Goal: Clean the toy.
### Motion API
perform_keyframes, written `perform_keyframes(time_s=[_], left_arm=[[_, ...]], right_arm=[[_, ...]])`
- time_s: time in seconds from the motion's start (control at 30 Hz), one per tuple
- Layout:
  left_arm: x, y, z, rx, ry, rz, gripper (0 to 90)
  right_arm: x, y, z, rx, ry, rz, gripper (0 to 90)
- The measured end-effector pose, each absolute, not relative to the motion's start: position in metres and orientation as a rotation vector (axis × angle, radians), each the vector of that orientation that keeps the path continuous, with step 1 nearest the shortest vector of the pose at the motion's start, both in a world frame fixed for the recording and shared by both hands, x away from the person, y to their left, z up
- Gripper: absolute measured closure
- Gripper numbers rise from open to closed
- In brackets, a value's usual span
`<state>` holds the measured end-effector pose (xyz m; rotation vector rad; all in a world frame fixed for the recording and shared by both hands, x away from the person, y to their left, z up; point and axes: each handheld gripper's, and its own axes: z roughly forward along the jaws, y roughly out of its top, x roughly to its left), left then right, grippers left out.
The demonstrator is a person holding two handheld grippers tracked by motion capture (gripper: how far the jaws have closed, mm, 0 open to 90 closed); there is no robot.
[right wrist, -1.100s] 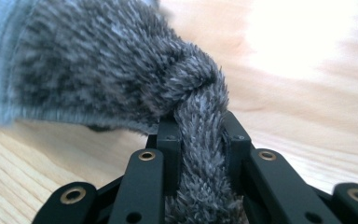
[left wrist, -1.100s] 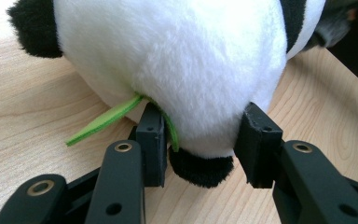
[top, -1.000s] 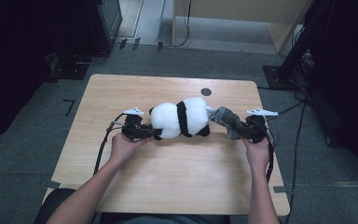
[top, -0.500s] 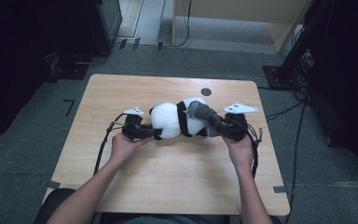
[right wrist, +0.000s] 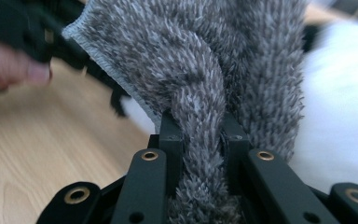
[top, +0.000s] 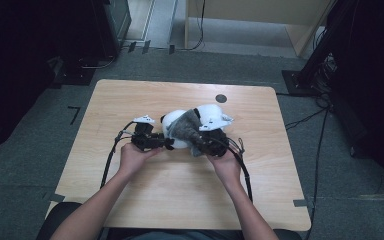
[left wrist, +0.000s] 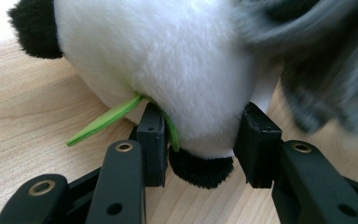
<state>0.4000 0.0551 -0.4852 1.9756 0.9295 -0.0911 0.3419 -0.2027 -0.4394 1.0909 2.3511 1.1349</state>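
- The plush panda (top: 180, 127) lies near the middle of the wooden counter (top: 130, 100), between the two claws. Its body is white pile with black patches; no label or writing is readable on it.
- A flat green felt strip (left wrist: 103, 122), leaf-shaped, sticks out from under the white fur onto the wood.
- A grey shaggy cloth (right wrist: 205, 70) with a stitched pale hem drapes over the panda's right part in the high view. Its long fibres are mottled grey and brown.
- The left claw (left wrist: 205, 144) is clamped on the panda: both black pads press into the white fur on either side of a black plush tip.
- The right claw (right wrist: 201, 140) is pinched tight on a bunched fold of the grey cloth.
- In the high view the left claw (top: 150, 139) and right claw (top: 211, 140) sit just beside the toy, each held in a hand.
- The far part of the cloth is blurred in the left gripper view.
- A small dark round mark (top: 221, 98) sits on the counter beyond the toy.
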Motion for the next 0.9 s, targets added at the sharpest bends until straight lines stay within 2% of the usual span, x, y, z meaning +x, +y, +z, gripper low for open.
perform_keyframes(time_s=[0.13,0.4,0.6,0.9], left_arm=[[0.4,0.056,-0.486,1.979,0.931,-0.094,59.2],[0.402,0.056,-0.485,1.98,0.929,-0.098,59.4],[0.403,0.056,-0.485,1.979,0.928,-0.101,59.5],[0.403,0.057,-0.486,1.977,0.929,-0.104,59.5]], right_arm=[[0.343,-0.195,-0.454,1.074,2.395,1.117,76.8],[0.344,-0.212,-0.467,1.11,2.471,1.021,76.8],[0.339,-0.229,-0.462,1.141,2.476,0.992,76.6],[0.327,-0.268,-0.43,1.171,2.317,1.071,76.2]])
